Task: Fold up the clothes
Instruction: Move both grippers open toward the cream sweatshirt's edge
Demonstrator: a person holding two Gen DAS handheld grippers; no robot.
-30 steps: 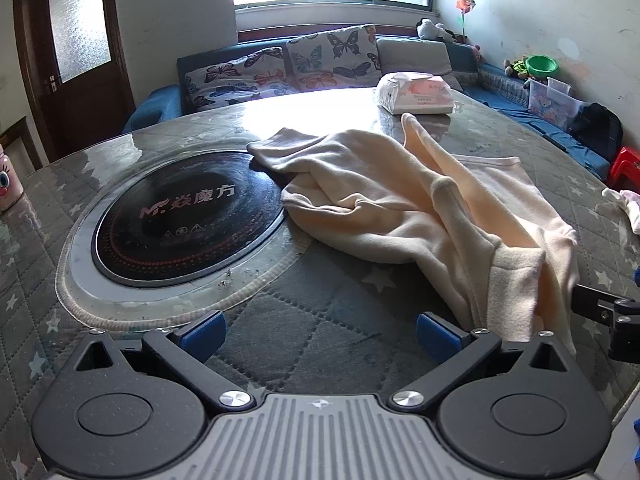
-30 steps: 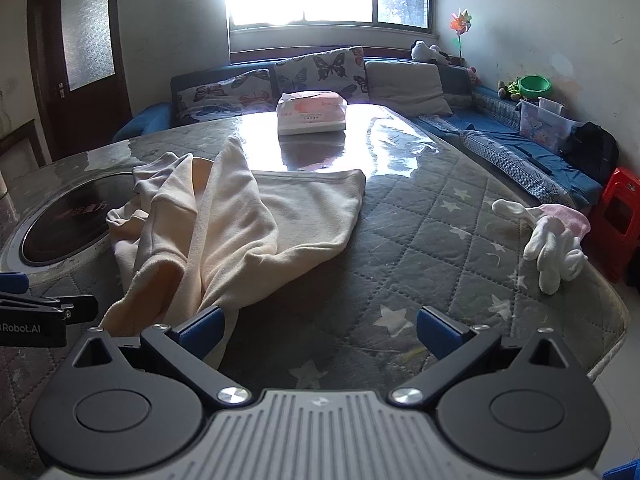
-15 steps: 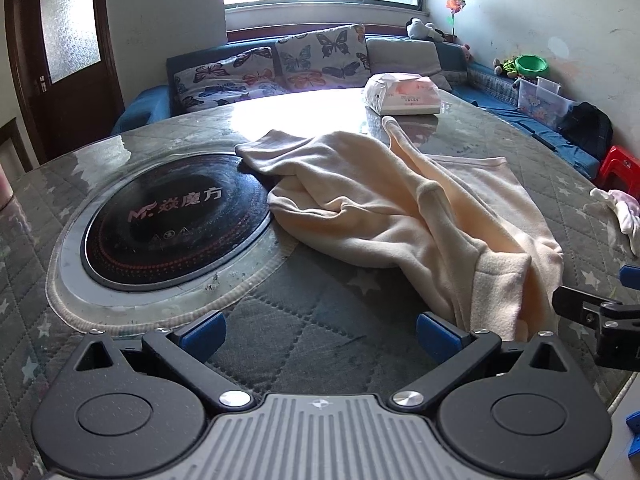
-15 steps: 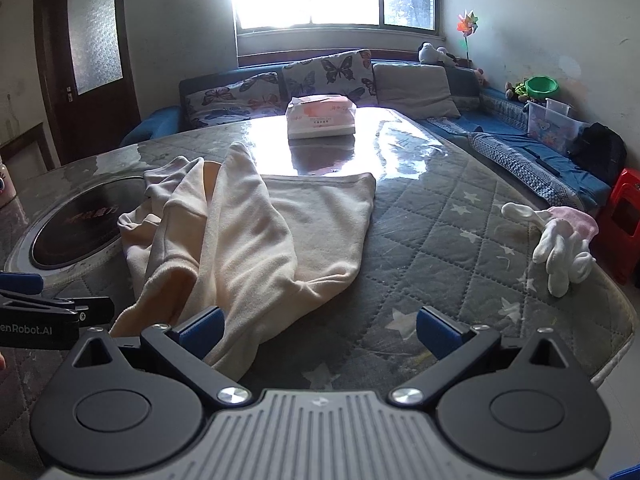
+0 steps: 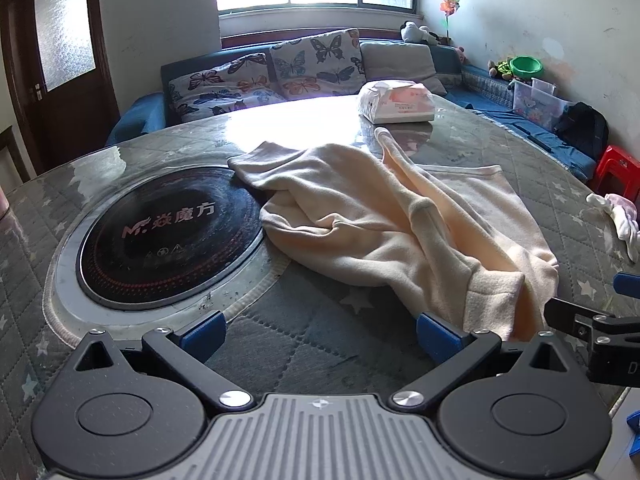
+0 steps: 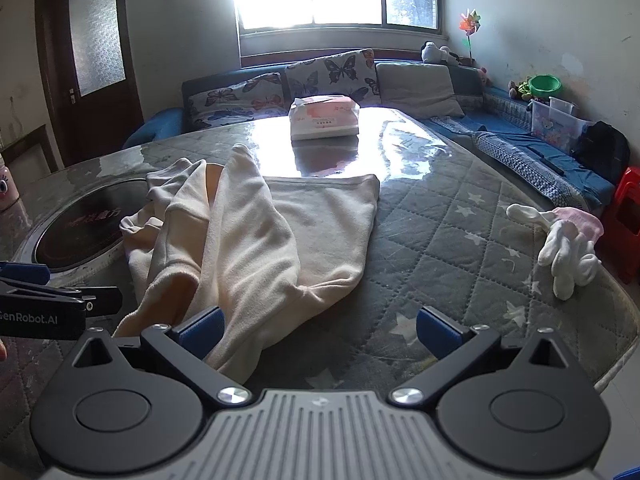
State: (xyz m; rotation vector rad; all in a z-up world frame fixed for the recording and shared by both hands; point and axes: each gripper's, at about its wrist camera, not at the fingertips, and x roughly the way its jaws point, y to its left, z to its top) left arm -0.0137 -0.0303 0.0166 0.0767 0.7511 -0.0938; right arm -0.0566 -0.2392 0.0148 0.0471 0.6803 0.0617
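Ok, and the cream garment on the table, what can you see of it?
The cream garment looks like soft fleece, with a ribbed cuff at its near end. It lies crumpled and unfolded on the quilted table, one corner overlapping the black cooktop. A straight hem faces the tissue pack. Both grippers are open and hold none of it.

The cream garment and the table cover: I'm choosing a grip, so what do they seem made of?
The cream garment looks like soft fleece or brushed knit: matte, fuzzy, thick rounded folds. The table cover looks like quilted fabric under a clear glossy sheet, judging by stitched diamonds and window glare.
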